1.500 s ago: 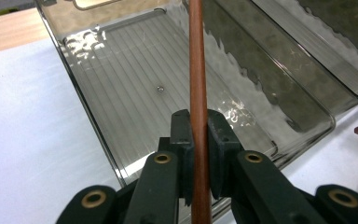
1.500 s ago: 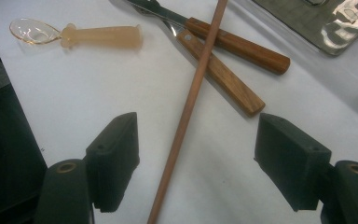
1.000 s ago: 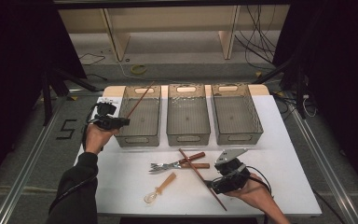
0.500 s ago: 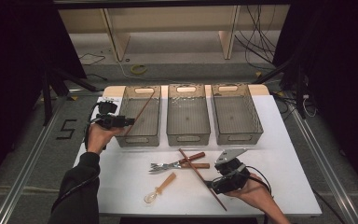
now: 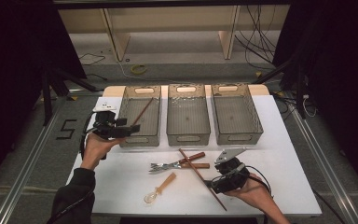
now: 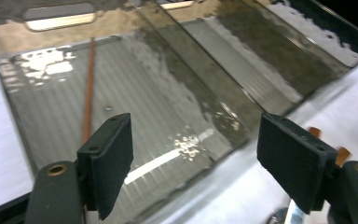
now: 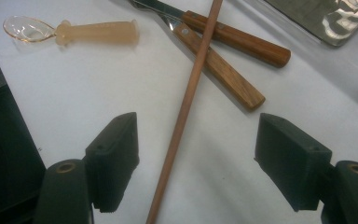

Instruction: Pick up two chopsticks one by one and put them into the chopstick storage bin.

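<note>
Sorting of utensils into three clear bins is in hand. One chopstick (image 5: 142,112) already lies in the left bin (image 5: 140,140). The left gripper (image 6: 193,158) hovers at that bin's 8 o'clock corner; its jaws have just been opening and stand spread, nothing between them.

The second chopstick (image 7: 184,112) lies on the white table (image 5: 279,140), across two wooden-handled utensils (image 7: 228,51). A translucent spoon (image 7: 70,31) lies apart at 10 o'clock.

The right gripper (image 7: 196,158) is much the nearer, jaws spread astride the shaft. The shaft's long axis runs from 6 to 12 o'clock between the pads, square to their closing line. In my judgement, closing will pinch it.
</note>
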A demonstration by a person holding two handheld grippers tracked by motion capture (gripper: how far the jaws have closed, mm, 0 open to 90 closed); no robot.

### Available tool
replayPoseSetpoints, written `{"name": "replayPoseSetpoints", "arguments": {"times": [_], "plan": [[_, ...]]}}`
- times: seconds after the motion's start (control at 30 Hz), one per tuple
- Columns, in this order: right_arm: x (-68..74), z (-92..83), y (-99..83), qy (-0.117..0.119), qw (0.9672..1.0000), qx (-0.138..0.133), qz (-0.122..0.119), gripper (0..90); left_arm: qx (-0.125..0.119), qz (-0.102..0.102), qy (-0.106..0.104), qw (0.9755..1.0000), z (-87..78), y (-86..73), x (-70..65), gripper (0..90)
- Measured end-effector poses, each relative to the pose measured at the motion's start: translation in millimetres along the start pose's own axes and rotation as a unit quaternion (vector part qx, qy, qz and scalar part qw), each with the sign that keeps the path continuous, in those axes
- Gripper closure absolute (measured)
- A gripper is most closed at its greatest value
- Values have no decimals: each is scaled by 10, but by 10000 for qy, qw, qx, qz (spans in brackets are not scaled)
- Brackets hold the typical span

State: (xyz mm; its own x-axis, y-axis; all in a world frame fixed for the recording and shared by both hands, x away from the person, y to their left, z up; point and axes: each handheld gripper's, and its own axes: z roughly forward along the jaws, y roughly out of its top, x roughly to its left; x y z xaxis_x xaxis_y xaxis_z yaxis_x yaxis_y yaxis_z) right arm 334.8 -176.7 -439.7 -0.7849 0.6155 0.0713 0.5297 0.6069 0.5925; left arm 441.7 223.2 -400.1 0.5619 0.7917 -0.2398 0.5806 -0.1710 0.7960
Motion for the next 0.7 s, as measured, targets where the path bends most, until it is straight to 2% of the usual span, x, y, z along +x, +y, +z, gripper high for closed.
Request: {"name": "replayPoseSetpoints", "arguments": {"times": [0.07, 0.17, 0.3, 0.43, 0.7], "plan": [[4, 13, 3, -5, 10000, 27, 19, 315, -94, 55, -74, 9999, -13, -17, -44, 244], [10, 41, 3, 31, 9999, 93, 59, 327, -61, 219, -147, 9996, -5, -37, -103, 223], [17, 68, 0, 45, 9998, 149, 98, 342, -122, 288, -303, 9991, 0, -81, -181, 217], [38, 116, -2, 64, 9997, 224, 123, 373, -160, 445, -452, 9979, -10, -130, -274, 209], [93, 210, 8, 52, 9990, 435, 53, 453, -288, 559, -707, 9955, 8, -253, -439, 201]]}}
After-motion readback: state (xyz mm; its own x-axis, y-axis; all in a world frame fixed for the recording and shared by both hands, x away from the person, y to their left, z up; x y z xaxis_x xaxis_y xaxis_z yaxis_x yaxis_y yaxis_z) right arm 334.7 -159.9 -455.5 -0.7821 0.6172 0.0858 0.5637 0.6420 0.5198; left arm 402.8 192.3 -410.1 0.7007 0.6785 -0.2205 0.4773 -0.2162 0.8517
